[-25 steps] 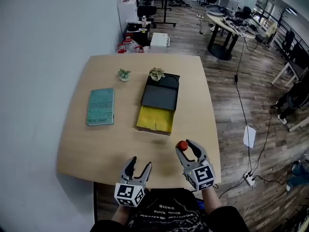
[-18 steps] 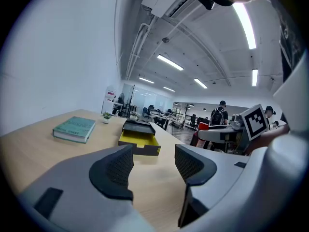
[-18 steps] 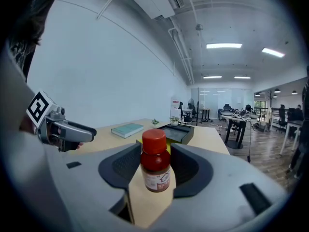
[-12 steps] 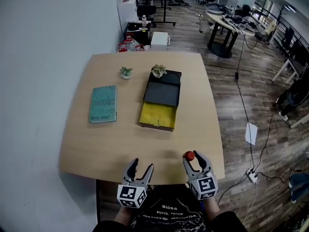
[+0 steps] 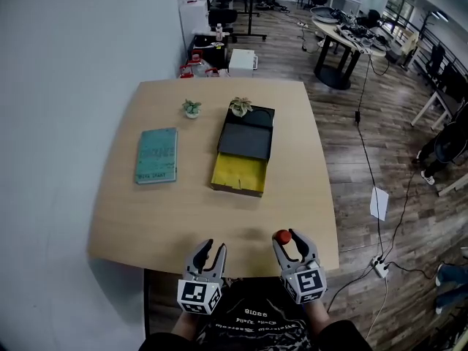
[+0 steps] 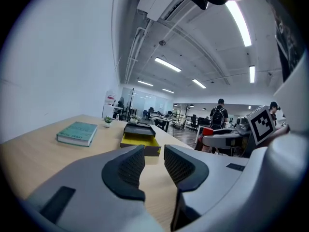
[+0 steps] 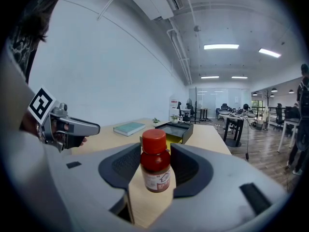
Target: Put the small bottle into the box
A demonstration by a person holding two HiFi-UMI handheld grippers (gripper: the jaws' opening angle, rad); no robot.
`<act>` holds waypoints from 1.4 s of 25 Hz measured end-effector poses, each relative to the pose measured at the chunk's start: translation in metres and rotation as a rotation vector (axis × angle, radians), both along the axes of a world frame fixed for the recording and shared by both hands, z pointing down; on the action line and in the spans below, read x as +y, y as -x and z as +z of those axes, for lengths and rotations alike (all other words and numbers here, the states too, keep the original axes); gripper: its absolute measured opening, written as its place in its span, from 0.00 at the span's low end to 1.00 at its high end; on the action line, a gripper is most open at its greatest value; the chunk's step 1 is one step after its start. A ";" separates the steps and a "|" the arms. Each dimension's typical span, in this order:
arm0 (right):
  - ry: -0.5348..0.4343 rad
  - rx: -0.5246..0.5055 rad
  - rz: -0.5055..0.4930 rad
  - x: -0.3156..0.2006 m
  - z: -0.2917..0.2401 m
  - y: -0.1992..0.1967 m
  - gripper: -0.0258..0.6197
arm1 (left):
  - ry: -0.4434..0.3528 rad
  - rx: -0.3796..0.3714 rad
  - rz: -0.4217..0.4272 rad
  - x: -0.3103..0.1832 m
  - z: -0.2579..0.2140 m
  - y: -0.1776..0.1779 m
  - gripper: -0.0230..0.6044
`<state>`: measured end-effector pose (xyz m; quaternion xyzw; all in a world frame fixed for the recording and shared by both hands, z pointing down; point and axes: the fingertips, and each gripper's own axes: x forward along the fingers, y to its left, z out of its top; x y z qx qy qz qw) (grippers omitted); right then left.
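- We found the small bottle (image 7: 155, 161) held in the right gripper (image 5: 291, 241). Its fingers (image 7: 123, 167) were closed on both sides of the bottle body, spread only as far as the body's width required.
- The bottle stood upright with its red cap up and its long axis vertical. It appeared to be lifted clear of the tabletop (image 5: 146, 218), above the near edge at about 5 o'clock of the tabletop's centre.
- The left gripper (image 5: 210, 253) hung over the same near edge, at 9 o'clock of the right gripper. Its fingers (image 6: 126, 170) had just been closing and stood a narrow gap apart, with nothing between them.
- The box (image 5: 238, 174) lay near the tabletop's centre, well apart from both grippers. It was at about 11 o'clock from the bottle and about 1 o'clock from the left gripper.
- The box's long axis ran from 12 to 6 o'clock, with a black section at the 12 o'clock end and a yellow section at the 6 o'clock end. We could not tell which section was the receiving cavity.
- We judged the loaded right hand to be slightly nearer the box. The coming move therefore called for a carry toward 11 o'clock with the bottle kept vertical.
- A book (image 5: 156, 156) lay at 9 o'clock of the box, outside that path.
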<state>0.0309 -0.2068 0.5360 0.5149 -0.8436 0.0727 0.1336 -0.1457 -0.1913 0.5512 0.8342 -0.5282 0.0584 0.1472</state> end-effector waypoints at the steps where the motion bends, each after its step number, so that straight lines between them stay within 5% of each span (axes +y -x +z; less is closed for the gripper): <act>1: -0.001 0.000 -0.003 0.000 0.001 0.001 0.34 | -0.001 -0.005 -0.004 0.000 0.001 0.001 0.22; 8: -0.006 -0.021 -0.004 0.002 0.000 0.003 0.34 | 0.015 0.014 -0.006 0.003 0.002 -0.001 0.04; 35: -0.008 -0.021 0.000 -0.009 0.002 -0.003 0.34 | 0.001 -0.014 0.047 -0.007 0.003 -0.019 0.04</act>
